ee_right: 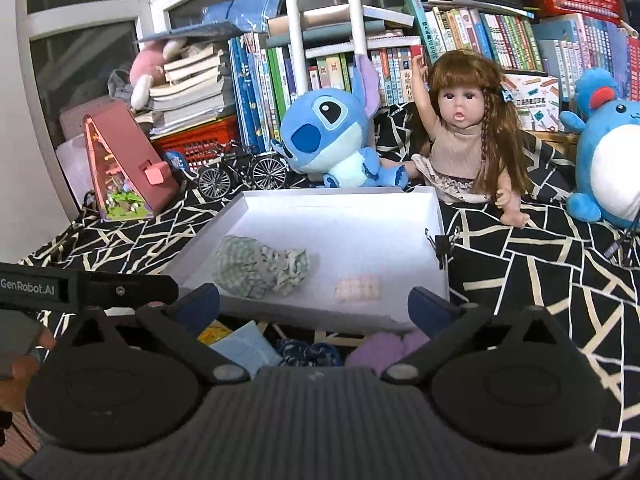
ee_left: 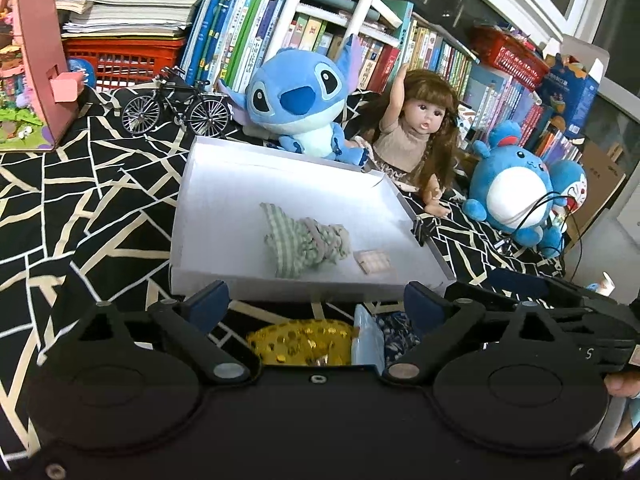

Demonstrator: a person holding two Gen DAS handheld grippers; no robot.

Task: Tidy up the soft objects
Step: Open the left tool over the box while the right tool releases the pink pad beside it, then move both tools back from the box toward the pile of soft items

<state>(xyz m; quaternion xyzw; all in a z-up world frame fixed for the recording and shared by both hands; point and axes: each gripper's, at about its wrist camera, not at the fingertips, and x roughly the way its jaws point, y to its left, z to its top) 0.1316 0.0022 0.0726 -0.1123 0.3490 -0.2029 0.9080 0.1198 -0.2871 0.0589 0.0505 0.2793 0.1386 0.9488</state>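
Risk: snagging white tray (ee_left: 224,280) front wall w/ low fingers on reach for more cloth, tipping it. Green checked cloth bundle (ee_left: 306,242) (w/ small pink pad (ee_left: 373,261) beside) inside tray, ahead of and well apart from both. Left gripper (ee_left: 316,300), right gripper (ee_right: 314,300): fingers wide, nothing between.

— What sort of place am I working in?

— A home, I'd say a child's room or family study. I see a shelf crammed with picture books (ee_left: 256,40), a blue plush alien (ee_left: 298,100), a long-haired doll (ee_right: 464,132) and a round blue plush (ee_left: 516,192) sitting together.

— Anything else?

— A model bicycle (ee_left: 176,108), a red basket (ee_left: 120,60) under stacked books, and a black patterned cloth (ee_left: 80,184) under everything.
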